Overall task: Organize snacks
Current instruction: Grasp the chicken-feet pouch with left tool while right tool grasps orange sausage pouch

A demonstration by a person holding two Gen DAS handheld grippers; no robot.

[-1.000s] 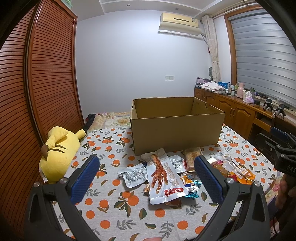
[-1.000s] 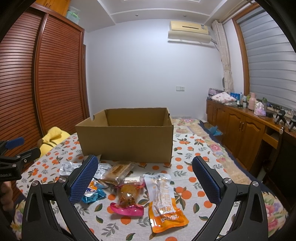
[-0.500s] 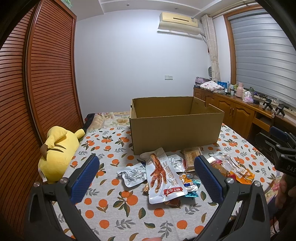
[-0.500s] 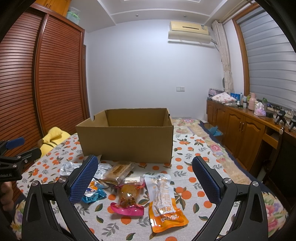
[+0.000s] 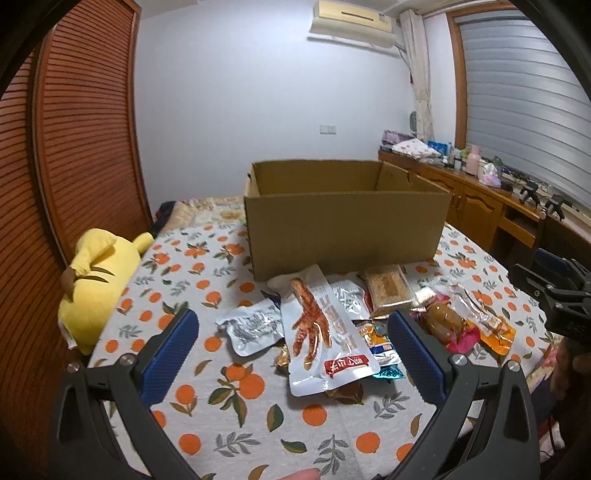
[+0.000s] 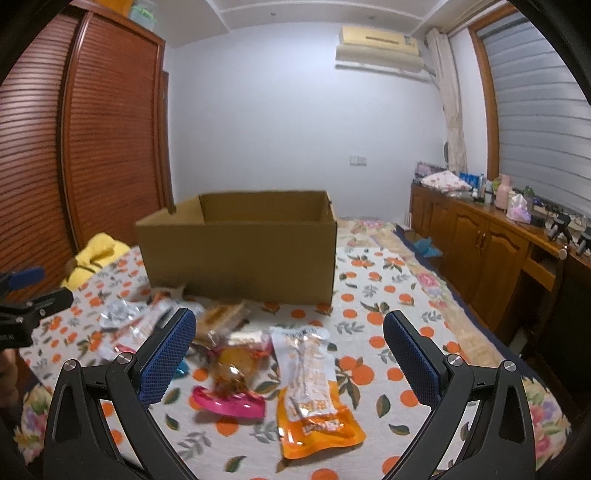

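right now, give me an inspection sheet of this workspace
surface: orange-print tablecloth, mostly flat
job's things: open cardboard box; snack packets piled in front of it, chicken-foot packet on top, orange packet lying apart
clutter: yellow plush toy at the bed's edge
grippers: left tongs and right tongs open, holding nothing
cables: nothing seen
surroundings: slatted wardrobe, wooden sideboard, air conditioner

A yellow plush toy (image 5: 98,284) lies at the left edge of the orange-patterned cloth (image 5: 236,398), beside a slatted wooden wardrobe (image 5: 74,155). An air conditioner (image 5: 351,16) hangs high on the white wall. Along the window side runs a wooden cabinet (image 6: 480,243) carrying a pink bottle (image 6: 503,192), folded cloth and small clutter
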